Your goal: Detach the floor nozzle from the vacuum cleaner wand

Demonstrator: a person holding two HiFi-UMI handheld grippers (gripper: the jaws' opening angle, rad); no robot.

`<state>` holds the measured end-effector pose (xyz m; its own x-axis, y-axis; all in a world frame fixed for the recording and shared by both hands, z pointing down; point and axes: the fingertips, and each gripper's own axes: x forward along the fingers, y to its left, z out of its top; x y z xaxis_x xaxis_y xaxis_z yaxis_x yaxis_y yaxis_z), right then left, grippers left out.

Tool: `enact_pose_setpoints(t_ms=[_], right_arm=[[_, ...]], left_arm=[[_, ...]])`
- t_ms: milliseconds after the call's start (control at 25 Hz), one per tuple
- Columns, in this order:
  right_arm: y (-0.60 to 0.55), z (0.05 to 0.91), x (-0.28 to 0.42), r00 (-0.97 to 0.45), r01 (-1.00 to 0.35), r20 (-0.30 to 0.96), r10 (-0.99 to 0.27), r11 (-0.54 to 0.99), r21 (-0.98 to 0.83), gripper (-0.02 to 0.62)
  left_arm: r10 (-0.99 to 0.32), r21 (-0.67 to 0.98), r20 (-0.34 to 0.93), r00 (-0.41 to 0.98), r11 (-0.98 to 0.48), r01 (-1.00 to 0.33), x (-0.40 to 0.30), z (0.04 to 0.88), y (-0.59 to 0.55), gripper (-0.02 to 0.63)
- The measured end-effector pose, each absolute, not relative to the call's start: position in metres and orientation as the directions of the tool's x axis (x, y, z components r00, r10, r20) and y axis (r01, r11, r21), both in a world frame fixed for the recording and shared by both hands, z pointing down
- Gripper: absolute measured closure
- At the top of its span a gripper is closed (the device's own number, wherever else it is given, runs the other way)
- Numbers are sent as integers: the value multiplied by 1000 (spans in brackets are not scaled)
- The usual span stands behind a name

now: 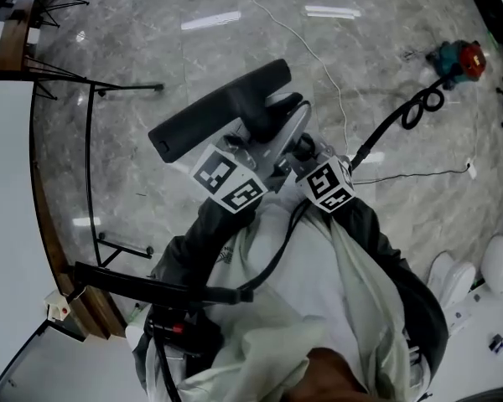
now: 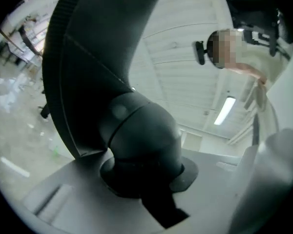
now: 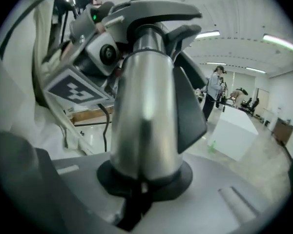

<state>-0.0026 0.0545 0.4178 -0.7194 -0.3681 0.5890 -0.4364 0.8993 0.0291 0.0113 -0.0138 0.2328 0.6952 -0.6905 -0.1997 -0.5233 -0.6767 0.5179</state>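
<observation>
Head view shows floor nozzle [image 1: 220, 107] stretched lower-left to upper-right.

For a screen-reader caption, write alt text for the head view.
Seen from above, a person holds a black floor nozzle in the left tongs and the silver wand in the right tongs, above a grey marble floor.

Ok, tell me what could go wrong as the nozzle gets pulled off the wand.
The floor nozzle is held in the air by its neck in the left gripper; freed suddenly, it may swing or drop. The right gripper clamps the smooth metal wand, which may slip.
</observation>
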Motion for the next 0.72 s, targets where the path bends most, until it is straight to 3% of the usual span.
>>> enact_pose_setpoints(t_ms=[120,280,440,520,600,720], right_arm=[[49,419,-5,-696,-450,606,-385,892,50,554],[57,410,-4,-766,-314,576,-285,948,52,554],[93,393,-5,-845,21,529,77,994,-111,554],[101,390,-4,-836,105,514,192,975,-194,554],[95,395,-5,-832,54,530,165,974,-220,554],[73,408,-13,-807,-176,587,-65,975,-134,554]], left_arm=[[-730,543,-165,663,-629,-557,3,236,-21,534],[-594,402,-308,744,-789,-464,14,212,2,531],[-329,239,-436,837,-940,-245,28,191,38,528],[-289,240,-445,848,-950,-197,30,192,39,526],[-374,318,-431,822,-915,-250,22,199,22,528],[-550,457,-367,750,-809,-370,5,216,-4,534]])
